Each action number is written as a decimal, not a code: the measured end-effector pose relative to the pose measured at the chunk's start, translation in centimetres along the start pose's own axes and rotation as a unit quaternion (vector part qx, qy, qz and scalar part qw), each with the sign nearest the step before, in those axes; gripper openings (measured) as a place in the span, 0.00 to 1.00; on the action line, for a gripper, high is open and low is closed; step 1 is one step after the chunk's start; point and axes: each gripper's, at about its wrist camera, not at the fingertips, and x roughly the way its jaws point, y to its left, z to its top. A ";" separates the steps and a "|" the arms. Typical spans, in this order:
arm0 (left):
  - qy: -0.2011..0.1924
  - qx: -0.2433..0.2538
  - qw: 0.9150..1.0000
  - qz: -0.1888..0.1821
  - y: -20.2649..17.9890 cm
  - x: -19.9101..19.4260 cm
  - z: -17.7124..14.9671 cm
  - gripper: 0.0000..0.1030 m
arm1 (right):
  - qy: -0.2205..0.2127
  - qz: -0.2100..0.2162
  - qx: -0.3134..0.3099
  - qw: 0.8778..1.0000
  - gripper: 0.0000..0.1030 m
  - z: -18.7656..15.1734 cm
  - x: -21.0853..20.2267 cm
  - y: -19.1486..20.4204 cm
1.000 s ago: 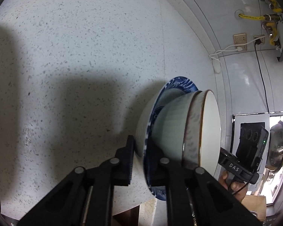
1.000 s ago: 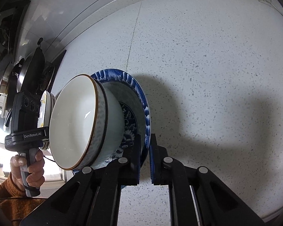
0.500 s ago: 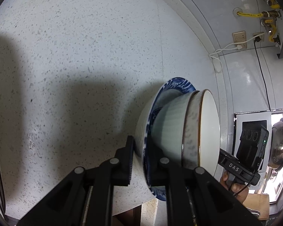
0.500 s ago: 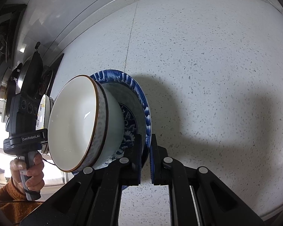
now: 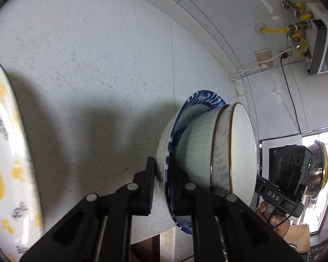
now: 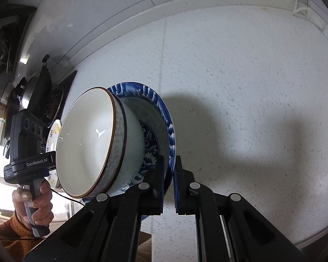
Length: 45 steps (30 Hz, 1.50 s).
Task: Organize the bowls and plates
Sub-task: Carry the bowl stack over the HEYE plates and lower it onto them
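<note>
Two hand-held grippers clamp one blue-patterned plate (image 5: 204, 100) by opposite rim edges: left hand-held gripper (image 5: 164, 183), right hand-held gripper (image 6: 169, 183). White bowl (image 6: 91, 144) sits in it, above the speckled tabletop (image 6: 240, 87) (yellow-printed dish (image 5: 8, 163) at 9 o'clock, left view).

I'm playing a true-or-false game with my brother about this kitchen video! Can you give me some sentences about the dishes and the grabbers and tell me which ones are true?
1. A white bowl with a brown rim sits in the blue-and-white patterned plate. True.
2. Both grippers pinch that plate's rim. True: the left gripper and the right gripper each have their jaws closed on it.
3. The bowl is full of soup. False: its inside is bare white.
4. A white dish with yellow flowers shows at the left wrist view's edge. True.
5. The plate is red. False: it is blue and white.
</note>
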 end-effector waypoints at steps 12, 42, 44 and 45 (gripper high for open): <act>-0.086 -0.036 0.994 0.052 7.8 -15.0 -0.8 0.10 | 0.021 0.056 -0.101 0.993 0.08 2.5 4.3 14.1; -0.076 0.031 0.990 0.114 17.8 -18.4 -2.0 0.12 | 0.036 0.032 -0.072 0.996 0.11 -4.0 11.6 22.0; -0.087 0.044 0.987 0.125 17.6 -18.8 -2.1 0.13 | 0.023 0.012 -0.073 0.997 0.16 -4.4 11.4 22.2; -0.092 0.050 0.986 0.129 17.4 -19.0 -2.1 0.15 | 0.018 0.008 -0.070 0.997 0.19 -4.5 11.2 22.2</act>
